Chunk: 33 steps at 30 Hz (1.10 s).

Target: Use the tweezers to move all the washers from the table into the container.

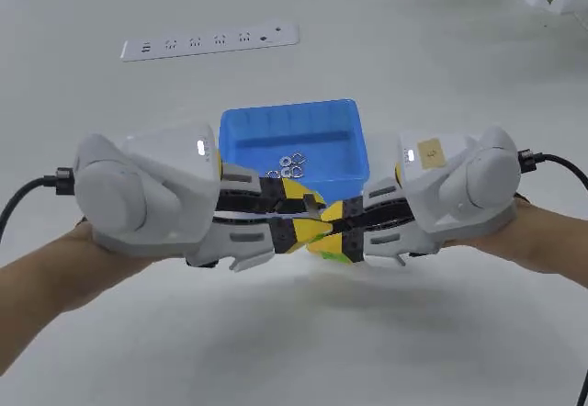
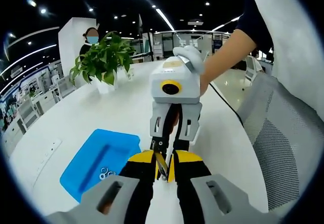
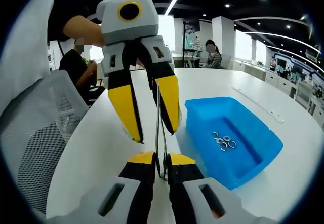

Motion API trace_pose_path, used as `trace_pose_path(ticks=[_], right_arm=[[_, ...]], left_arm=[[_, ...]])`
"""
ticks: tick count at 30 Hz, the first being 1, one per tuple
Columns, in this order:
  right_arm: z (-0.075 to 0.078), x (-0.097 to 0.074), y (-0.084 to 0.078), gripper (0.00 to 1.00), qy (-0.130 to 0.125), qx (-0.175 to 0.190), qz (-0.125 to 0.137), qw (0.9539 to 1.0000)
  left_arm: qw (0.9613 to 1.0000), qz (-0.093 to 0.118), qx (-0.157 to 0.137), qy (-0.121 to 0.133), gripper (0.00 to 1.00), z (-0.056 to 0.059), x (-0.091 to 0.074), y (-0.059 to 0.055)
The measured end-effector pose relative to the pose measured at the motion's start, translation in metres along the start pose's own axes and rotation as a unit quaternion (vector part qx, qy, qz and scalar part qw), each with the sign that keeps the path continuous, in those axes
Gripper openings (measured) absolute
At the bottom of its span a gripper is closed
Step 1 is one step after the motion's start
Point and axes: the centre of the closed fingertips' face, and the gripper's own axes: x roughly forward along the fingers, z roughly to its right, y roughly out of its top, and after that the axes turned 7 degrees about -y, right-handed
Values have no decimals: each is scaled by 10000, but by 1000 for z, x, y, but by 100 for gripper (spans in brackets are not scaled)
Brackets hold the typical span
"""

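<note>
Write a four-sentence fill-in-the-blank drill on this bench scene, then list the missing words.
1. The container is ____ in colour.
2. Inside it lie several small metal ____.
3. The right gripper is shut on the ____.
4. Beyond the container, on the table, lies a white power ____.

Missing words: blue; washers; tweezers; strip.

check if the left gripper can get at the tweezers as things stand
Probably yes: the left gripper is open, with its fingers on either side of the tweezers, which the right gripper grips. Nothing stands between them.
</note>
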Motion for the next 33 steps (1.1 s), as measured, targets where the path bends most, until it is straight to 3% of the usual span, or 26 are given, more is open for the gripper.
trace_pose_path(ticks=[3,10,12,16,20,24,26,28,33], right_arm=[[-1,1,1,9,22,-46,-1,10000],[-8,2,12,9,71,-113,49,9999],[-9,0,17,9,97,-191,61,9998],[-8,-6,27,9,74,-247,134,9996],[-6,-14,39,9,15,-292,216,9993],[-6,-24,46,9,10,-381,235,9990],[-5,-29,51,9,-22,-438,245,9987],[-2,-33,57,9,-71,-444,295,9986],[19,-41,79,9,-306,-412,516,9973]], left_arm=[[9999,62,-54,116,27,3,-1,2],[9970,340,-355,593,33,-1,-18,8],[9958,351,-321,777,37,-2,-26,7],[9907,596,-608,1061,40,1,-43,10],[9802,783,-1046,1489,43,0,-62,6],[9587,1338,-1605,1930,53,-1,-79,9],[9515,1552,-1727,2018,58,2,-85,10],[9495,1659,-1754,2004,62,6,-88,12],[9491,1692,-1750,1997,72,13,-96,10]])
